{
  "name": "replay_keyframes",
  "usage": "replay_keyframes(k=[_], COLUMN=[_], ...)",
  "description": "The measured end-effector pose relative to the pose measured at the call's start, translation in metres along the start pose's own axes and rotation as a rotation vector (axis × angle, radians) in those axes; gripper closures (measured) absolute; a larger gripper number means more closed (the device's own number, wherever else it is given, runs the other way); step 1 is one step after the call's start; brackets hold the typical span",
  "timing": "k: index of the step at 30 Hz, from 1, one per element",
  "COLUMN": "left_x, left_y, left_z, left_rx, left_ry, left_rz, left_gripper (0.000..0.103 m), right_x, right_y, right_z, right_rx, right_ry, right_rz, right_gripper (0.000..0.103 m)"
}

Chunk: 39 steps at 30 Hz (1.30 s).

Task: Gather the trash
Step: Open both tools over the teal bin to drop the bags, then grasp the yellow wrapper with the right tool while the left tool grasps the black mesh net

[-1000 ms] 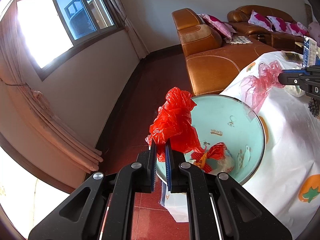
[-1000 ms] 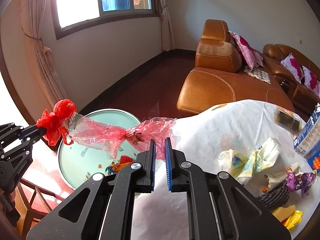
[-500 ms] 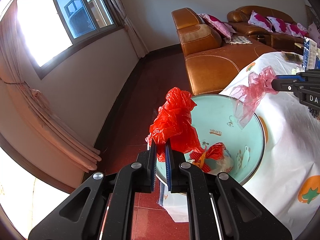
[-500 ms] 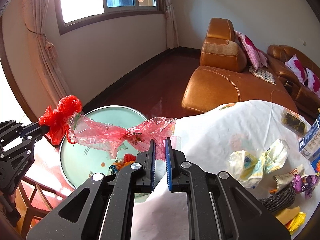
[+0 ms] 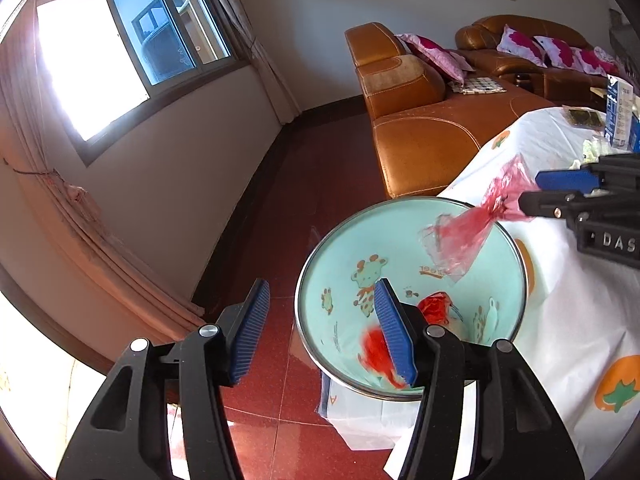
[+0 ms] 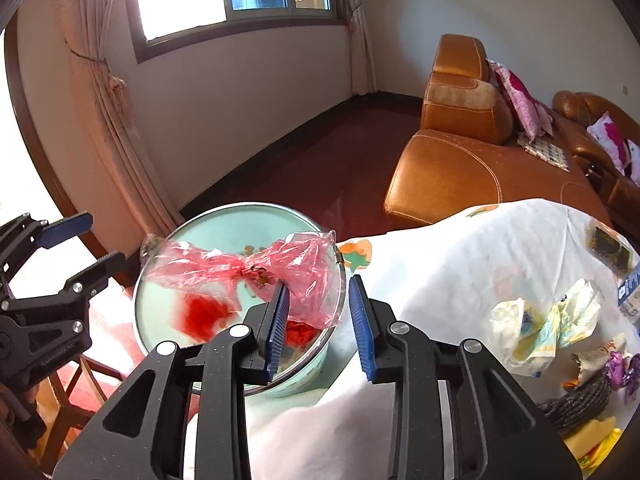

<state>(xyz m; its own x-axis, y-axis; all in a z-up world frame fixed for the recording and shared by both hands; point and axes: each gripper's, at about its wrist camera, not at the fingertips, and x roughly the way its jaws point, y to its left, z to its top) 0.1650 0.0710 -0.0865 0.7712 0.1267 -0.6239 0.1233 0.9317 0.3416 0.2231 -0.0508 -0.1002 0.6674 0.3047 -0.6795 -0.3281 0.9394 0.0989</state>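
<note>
Two grippers: left gripper (image 5: 320, 328) and right gripper (image 6: 318, 320), both spread, gripping nothing.
Pink bag (image 6: 256, 272): just ahead of right gripper, over basin (image 5: 516, 248).
Red bag (image 6: 204, 316): blurred, inside basin.

Left gripper (image 5: 320, 332) spread wide, blue ribbed pads (image 5: 394, 338) well apart, nothing between them, pointing forward and slightly down. Right gripper (image 6: 319, 322) also parted, blue pads (image 6: 362, 326) separated, a narrower gap than the left's, angled toward the left one.
</note>
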Motion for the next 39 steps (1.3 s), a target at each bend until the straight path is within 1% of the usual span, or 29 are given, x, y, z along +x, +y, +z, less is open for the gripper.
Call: replay_keyframes(k=[1,2,3,4,5,7,8,12,17,22,25,27,31,33,37,39], left_x=[0.000,0.000,0.000,0.000,0.000,0.000,0.000,0.001,-0.002,-0.004,-0.004,-0.005,-0.010,-0.015,-0.029,-0.035], left_y=[0.000,0.000,0.001,0.001,0.003,0.005,0.007,0.012,0.010,0.005,-0.002,-0.012,-0.051,-0.070,-0.114,-0.130], left_z=[0.000,0.001,0.001,0.002,0.002,0.002,0.003,0.003,0.003,0.004,0.003,0.002,-0.001,-0.002,0.002,0.006], left_rx=[0.000,-0.001,-0.002,-0.005,-0.012,-0.021,-0.026,-0.043,-0.039,-0.033,-0.025,-0.014,0.033,0.065,0.128,0.141], left_ry=[0.000,0.001,0.000,0.001,0.000,0.002,0.002,0.005,-0.001,-0.004,-0.002,0.001,0.002,-0.005,-0.026,-0.036], left_rz=[-0.001,-0.001,0.002,0.008,0.015,0.019,0.024,0.033,0.025,0.015,-0.001,-0.018,-0.076,-0.101,-0.166,-0.187], left_gripper=[0.048,0.048,0.047,0.043,0.042,0.042,0.042,0.042,0.042,0.042,0.042,0.041,0.041,0.041,0.041,0.041], right_x=[0.000,0.001,0.001,0.000,0.000,0.000,-0.002,-0.005,-0.010,-0.031,-0.054,-0.075,-0.117,-0.140,-0.165,-0.166], right_y=[0.000,-0.001,-0.001,0.000,0.001,0.004,0.004,0.003,-0.002,-0.017,-0.040,-0.062,-0.117,-0.150,-0.202,-0.225], right_z=[0.000,-0.001,-0.001,-0.001,-0.001,0.000,0.000,0.000,-0.004,-0.015,-0.030,-0.043,-0.074,-0.092,-0.121,-0.133], right_rx=[0.005,0.010,0.014,0.014,0.012,0.004,0.007,0.018,0.033,0.048,0.078,0.110,0.227,0.293,0.391,0.436], right_ry=[0.001,0.000,-0.002,-0.003,-0.005,-0.009,-0.017,-0.027,-0.029,-0.050,-0.063,-0.077,-0.108,-0.124,-0.118,-0.092], right_rz=[0.003,0.006,0.005,0.008,0.013,0.016,0.021,0.028,0.020,-0.010,-0.056,-0.109,-0.203,-0.275,-0.379,-0.388], right_gripper=[0.070,0.066,0.059,0.056,0.053,0.051,0.048,0.047,0.045,0.042,0.042,0.042,0.042,0.042,0.043,0.043])
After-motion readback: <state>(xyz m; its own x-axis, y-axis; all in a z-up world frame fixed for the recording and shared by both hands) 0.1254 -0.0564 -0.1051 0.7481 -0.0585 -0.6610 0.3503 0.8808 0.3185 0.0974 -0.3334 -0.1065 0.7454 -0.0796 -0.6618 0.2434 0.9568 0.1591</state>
